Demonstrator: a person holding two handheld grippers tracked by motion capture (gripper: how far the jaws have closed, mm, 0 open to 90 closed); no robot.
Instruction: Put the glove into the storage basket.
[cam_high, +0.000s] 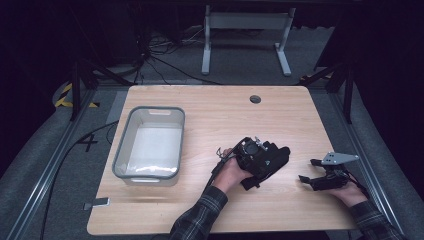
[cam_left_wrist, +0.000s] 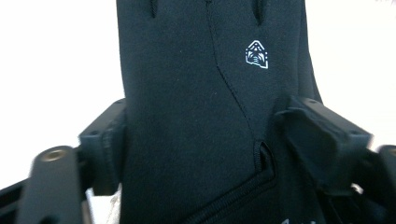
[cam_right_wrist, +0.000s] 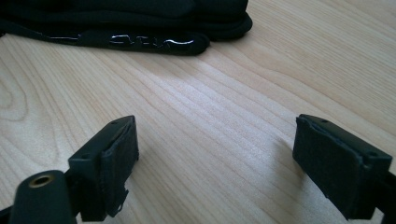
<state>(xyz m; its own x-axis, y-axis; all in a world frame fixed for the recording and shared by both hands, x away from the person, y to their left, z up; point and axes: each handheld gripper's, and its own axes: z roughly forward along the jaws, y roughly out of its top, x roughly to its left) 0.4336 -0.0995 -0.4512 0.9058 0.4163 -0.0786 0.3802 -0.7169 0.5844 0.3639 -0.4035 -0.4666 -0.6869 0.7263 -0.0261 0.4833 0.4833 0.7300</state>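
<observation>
Glove (cam_left_wrist: 196, 107) is the thing in play: a black one with a small white logo near the fingers, pinched between the jaws of the left gripper (cam_left_wrist: 201, 140), which press on the fabric from both sides, so that tool is clamped on it. In the high view the left gripper (cam_high: 260, 157) sits just right of the table's (cam_high: 210, 115) middle with the dark bulk of the glove (cam_high: 277, 155) bunched at its far end, low over the wood; whether the fabric touches the surface there I cannot tell. Behind the glove in the left gripper view all is washed-out white, which suggests it is held up and angled toward the light, perhaps to carry it. The right gripper (cam_right_wrist: 215, 158) rests low over the wood with its jaws spread wide and nothing between them; it looks toward a dark heap of fabric (cam_right_wrist: 140, 23) lying on the table, its cuff strap showing glossy lettering. This may be part of the held glove or its pair; I cannot tell which. In the high view the right gripper (cam_high: 312, 177) is near the table's right edge, apart from the left one, seemingly waiting. A grey bin (cam_high: 150, 142) stands empty-looking at the left of the table, well apart from both hands, a likely place for the glove to go.
</observation>
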